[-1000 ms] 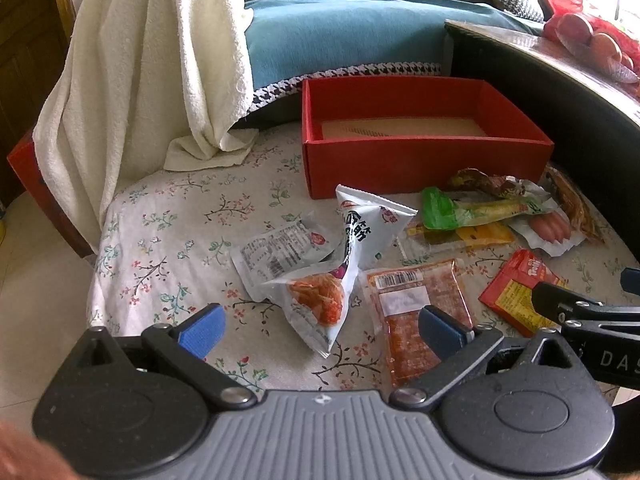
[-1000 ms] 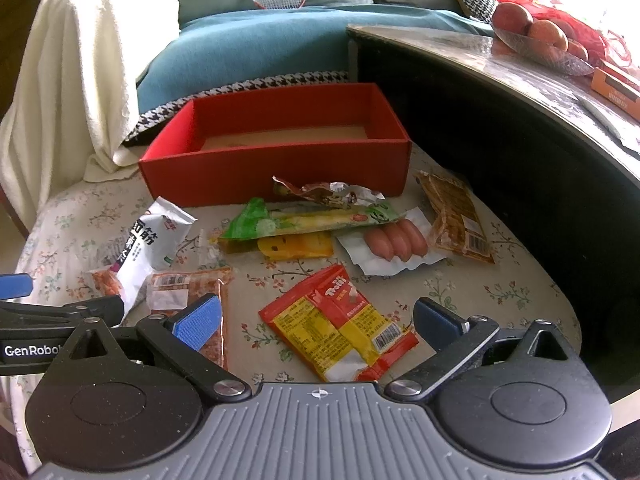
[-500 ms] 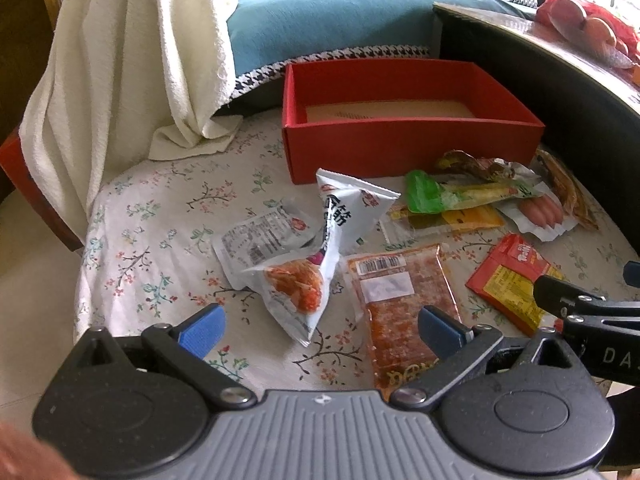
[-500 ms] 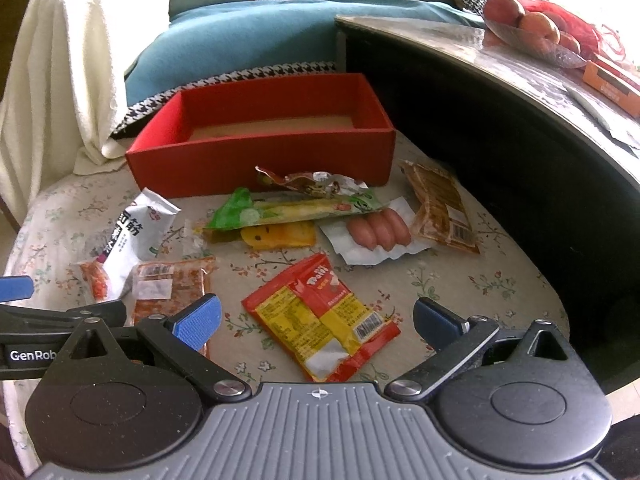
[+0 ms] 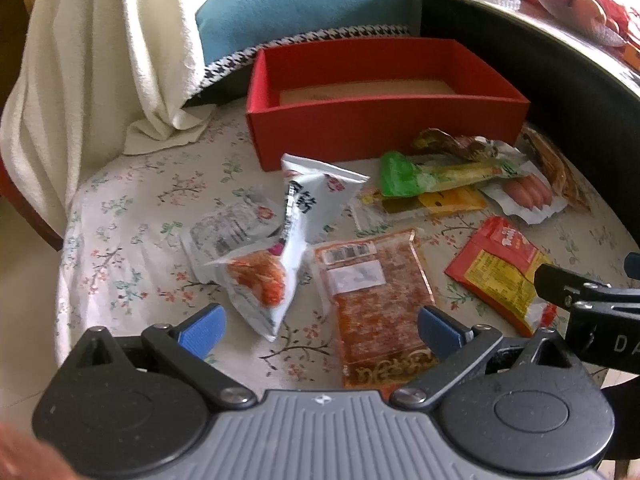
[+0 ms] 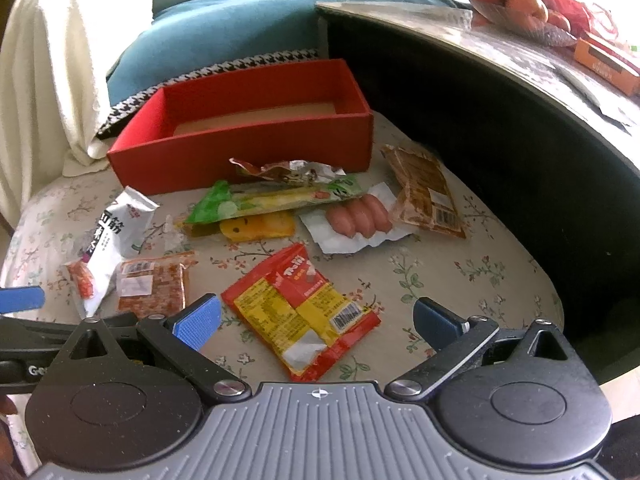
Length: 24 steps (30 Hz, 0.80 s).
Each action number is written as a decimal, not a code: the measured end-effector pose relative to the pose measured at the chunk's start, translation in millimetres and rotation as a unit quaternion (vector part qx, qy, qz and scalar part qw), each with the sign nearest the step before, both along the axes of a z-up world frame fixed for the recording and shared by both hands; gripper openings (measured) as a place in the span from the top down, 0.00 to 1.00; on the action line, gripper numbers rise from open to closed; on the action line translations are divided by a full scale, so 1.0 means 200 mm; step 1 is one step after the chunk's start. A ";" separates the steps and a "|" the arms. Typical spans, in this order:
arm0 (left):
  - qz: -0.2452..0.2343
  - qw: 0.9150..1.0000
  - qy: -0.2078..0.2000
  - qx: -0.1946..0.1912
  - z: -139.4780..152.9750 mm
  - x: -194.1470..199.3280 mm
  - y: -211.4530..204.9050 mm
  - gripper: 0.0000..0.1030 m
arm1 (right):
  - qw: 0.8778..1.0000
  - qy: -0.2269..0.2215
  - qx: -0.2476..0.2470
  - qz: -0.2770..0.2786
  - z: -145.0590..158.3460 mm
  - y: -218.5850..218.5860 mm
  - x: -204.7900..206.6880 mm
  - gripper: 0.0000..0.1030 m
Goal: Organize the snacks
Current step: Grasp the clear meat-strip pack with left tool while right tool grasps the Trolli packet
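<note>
An empty red box (image 5: 384, 132) (image 6: 240, 156) stands at the back of a floral-covered seat. Snack packets lie loose in front of it: a white packet (image 5: 296, 232) (image 6: 112, 236), an orange-brown flat pack (image 5: 376, 292) (image 6: 154, 284), a red-yellow packet (image 6: 304, 308) (image 5: 500, 272), a green packet (image 6: 272, 200) (image 5: 440, 176), a sausage pack (image 6: 356, 216) and a brown pack (image 6: 428, 196). My left gripper (image 5: 318, 326) is open and empty, just short of the white and orange-brown packs. My right gripper (image 6: 316, 320) is open and empty, over the red-yellow packet.
A dark curved table (image 6: 520, 120) rises along the right edge, with a fruit bowl (image 6: 520, 8) on it. A white towel (image 5: 100, 60) hangs at the left. A blue cushion (image 5: 312, 8) lies behind the box.
Both grippers have moved forward and lower toward the packets, which now look larger and nearer. Both stay open and empty. No packet has moved.
</note>
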<state>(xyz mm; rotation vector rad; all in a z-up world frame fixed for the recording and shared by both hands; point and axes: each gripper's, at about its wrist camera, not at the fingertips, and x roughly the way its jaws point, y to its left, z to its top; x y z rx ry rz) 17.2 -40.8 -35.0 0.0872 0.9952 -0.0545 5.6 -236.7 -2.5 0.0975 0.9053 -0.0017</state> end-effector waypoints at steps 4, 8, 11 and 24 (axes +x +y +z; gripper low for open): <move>-0.010 1.000 0.018 -0.008 -0.03 0.02 -0.04 0.06 | 1.000 0.005 0.013 -0.010 -0.01 -0.05 0.01 0.00; -0.014 0.999 0.030 -0.004 -0.07 0.04 -0.09 0.06 | 0.999 0.006 0.030 -0.016 0.00 -0.09 0.01 0.00; -0.004 0.999 0.042 -0.011 -0.10 0.07 -0.10 0.06 | 0.999 0.006 0.043 -0.022 0.00 -0.13 0.02 0.00; 0.023 0.997 0.052 -0.043 -0.18 0.14 -0.15 0.23 | 0.999 0.023 0.034 -0.035 -0.07 -0.22 0.05 0.00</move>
